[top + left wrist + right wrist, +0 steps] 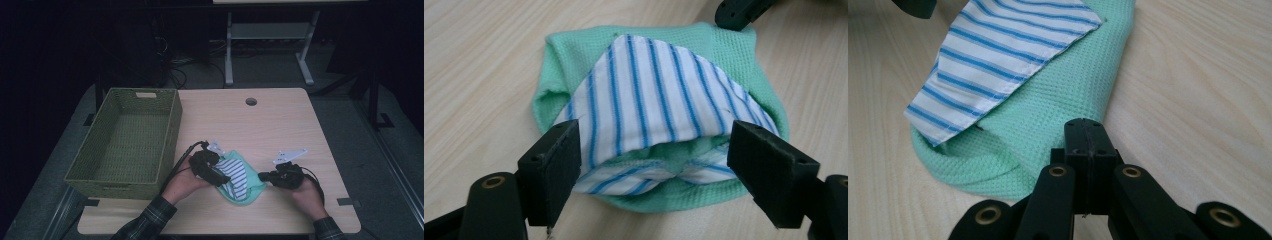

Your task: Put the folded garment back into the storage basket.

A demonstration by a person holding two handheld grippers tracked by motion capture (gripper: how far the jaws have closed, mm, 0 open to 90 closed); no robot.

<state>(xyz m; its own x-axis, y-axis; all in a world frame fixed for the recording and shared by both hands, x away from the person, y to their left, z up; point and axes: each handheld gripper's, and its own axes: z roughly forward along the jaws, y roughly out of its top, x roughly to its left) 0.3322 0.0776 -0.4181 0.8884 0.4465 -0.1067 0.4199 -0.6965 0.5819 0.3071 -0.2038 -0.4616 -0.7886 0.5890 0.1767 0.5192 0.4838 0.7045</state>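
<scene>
A mint-green waffle-weave cloth (246, 186) is lying near the front edge of the light wooden worktop (280, 120), a little right of its middle, with a white cloth with blue stripes (235, 175) folded on top of it. In the high view the bundle is running with its long axis slanted, from its upper end toward the worktop's middle down to a lower end close to the front edge. The left gripper view is showing what the high view is not: the striped cloth (651, 95) is forming a triangular flap whose tip is pointing away from that camera, with a second striped layer tucked under it and the green cloth (574, 55) wrapping around as a rounded border. The right gripper view is showing the green cloth's (1048, 105) folded, doubled edge and a corner of the striped cloth (998, 55) lying loose on top.

The left gripper (212, 170) is resting over the bundle's left side; its jaws are standing wide apart on either side of the striped flap, the pads not pressing on it. The right gripper (267, 176) is sitting just beside the bundle's right edge with its jaws closed tight together and nothing between them, the tips near the green cloth.

An olive-green woven rectangular basket (167, 145) is standing along the worktop's left edge, well apart from the right gripper.
</scene>
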